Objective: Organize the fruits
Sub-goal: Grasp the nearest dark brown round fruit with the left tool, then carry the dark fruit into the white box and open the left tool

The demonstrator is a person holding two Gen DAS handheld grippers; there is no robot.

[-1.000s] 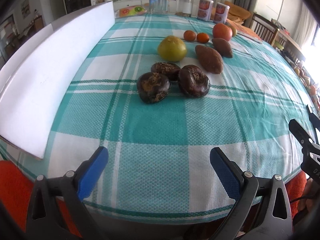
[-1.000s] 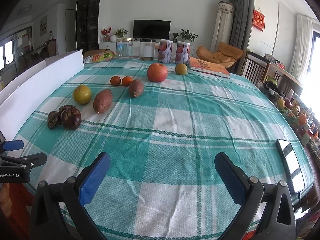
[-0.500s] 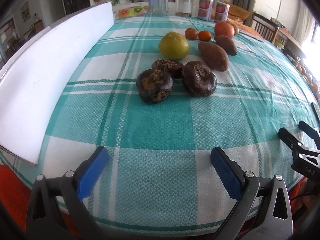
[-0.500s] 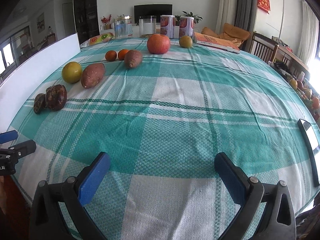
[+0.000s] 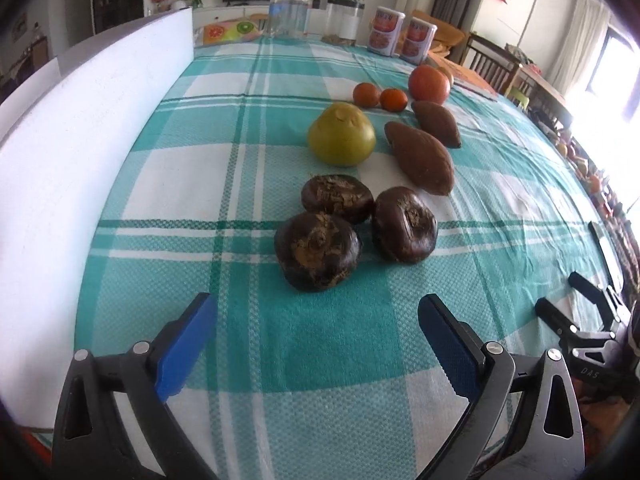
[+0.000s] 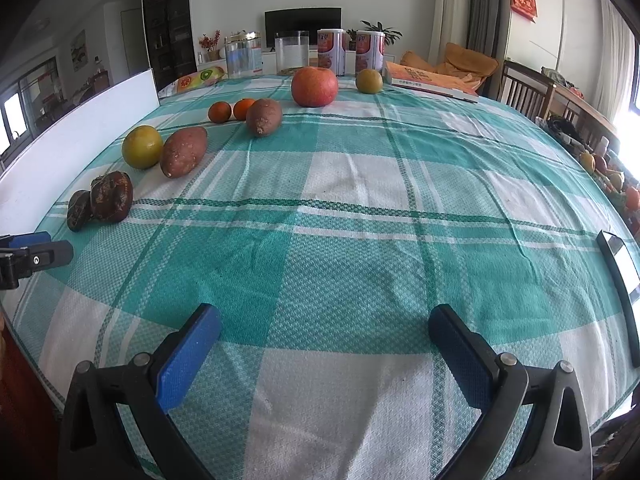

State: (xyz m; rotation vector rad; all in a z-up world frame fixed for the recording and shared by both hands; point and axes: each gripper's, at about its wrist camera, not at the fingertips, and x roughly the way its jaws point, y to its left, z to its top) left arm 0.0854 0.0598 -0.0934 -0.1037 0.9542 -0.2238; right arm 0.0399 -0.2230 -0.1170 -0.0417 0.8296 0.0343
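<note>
Three dark brown water chestnuts point(image 5: 318, 254) point(image 6: 111, 197) lie clustered on the green checked tablecloth point(image 5: 360, 340). Behind them sit a yellow-green citrus fruit point(image 5: 342, 135) point(image 6: 143, 147), two sweet potatoes point(image 5: 420, 157) point(image 6: 184, 151), two small tangerines point(image 5: 366, 94) point(image 6: 220, 112), a red apple point(image 5: 429, 84) point(image 6: 314, 87) and a small pear point(image 6: 369, 81). My left gripper point(image 5: 316, 320) is open, just short of the nearest chestnut. My right gripper point(image 6: 324, 332) is open over bare cloth, far from the fruit.
A white foam board point(image 5: 80, 152) stands along the left table edge. Glass jars point(image 6: 292, 53), two cans point(image 6: 370, 53) and a book point(image 6: 430, 82) line the far edge. A phone point(image 6: 620, 268) lies at the right edge. Wooden chairs point(image 6: 528, 92) stand to the right.
Both grippers have moved forward over the table. The left one has come close to the chestnuts. Both stay open and no fruit has moved.
</note>
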